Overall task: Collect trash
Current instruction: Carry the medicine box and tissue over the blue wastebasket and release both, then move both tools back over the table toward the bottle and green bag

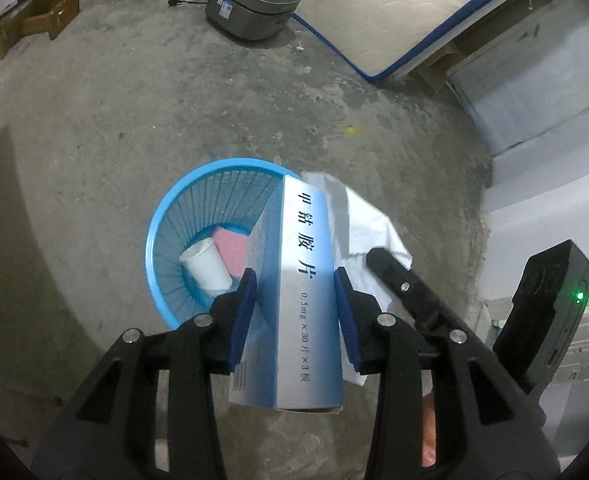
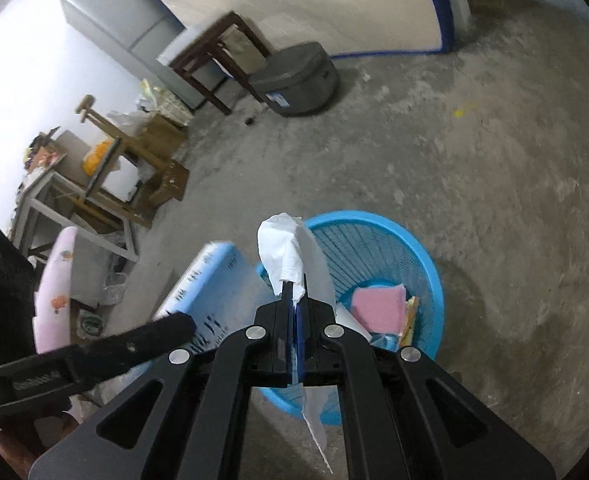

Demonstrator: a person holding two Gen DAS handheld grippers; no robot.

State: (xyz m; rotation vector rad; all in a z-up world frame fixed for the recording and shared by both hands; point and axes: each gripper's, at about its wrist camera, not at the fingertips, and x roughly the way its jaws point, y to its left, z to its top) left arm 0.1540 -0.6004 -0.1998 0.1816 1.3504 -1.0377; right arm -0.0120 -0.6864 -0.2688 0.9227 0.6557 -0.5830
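My left gripper [image 1: 296, 280] is shut on a blue-and-white medicine box [image 1: 302, 292] and holds it over the right side of a blue plastic basket [image 1: 166, 216] on the concrete floor. In the basket lie a white cup [image 1: 206, 266] and a pink sponge [image 1: 234, 250]. My right gripper [image 2: 294, 292] is shut on a white tissue [image 2: 290, 252] and holds it above the basket's near left rim [image 2: 430, 264]. The box [image 2: 210, 280] and the left gripper's finger [image 2: 134, 346] show at the left of the right wrist view. The tissue [image 1: 366, 224] and the right gripper show right of the box in the left wrist view.
A grey rice cooker [image 1: 252, 4] sits on the floor beyond the basket. A mattress with blue trim [image 1: 394, 12] leans at the back right. Wooden furniture and clutter [image 2: 134, 152] stand along the left wall, with a dark wooden chair [image 2: 218, 60] and a grey fridge [image 2: 126, 28].
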